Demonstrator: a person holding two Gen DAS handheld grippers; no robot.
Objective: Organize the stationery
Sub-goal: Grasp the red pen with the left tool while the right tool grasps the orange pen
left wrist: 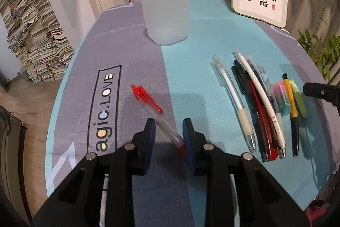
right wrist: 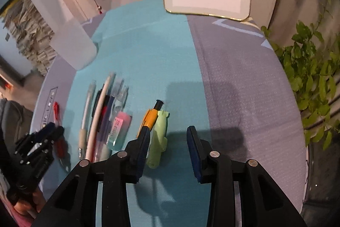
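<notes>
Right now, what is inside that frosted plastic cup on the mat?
Nothing shows through the cup's cloudy wall, and no pen sticks out of its top. Its bottom is not clearly visible. The pens lie on the mat.

The left gripper (left wrist: 169,131) tilts steeply downward, its two blue-padded fingers (left wrist: 149,131) set a narrow gap apart, with a red pen (left wrist: 156,114) lying slantwise between them; whether the pads press on it cannot be told. The right gripper (right wrist: 169,142) also points steeply down, its fingers (right wrist: 194,142) spread with open space between them. In the right wrist view, a hand (right wrist: 27,203) grips the handle of the left gripper, down at the left side.
</notes>
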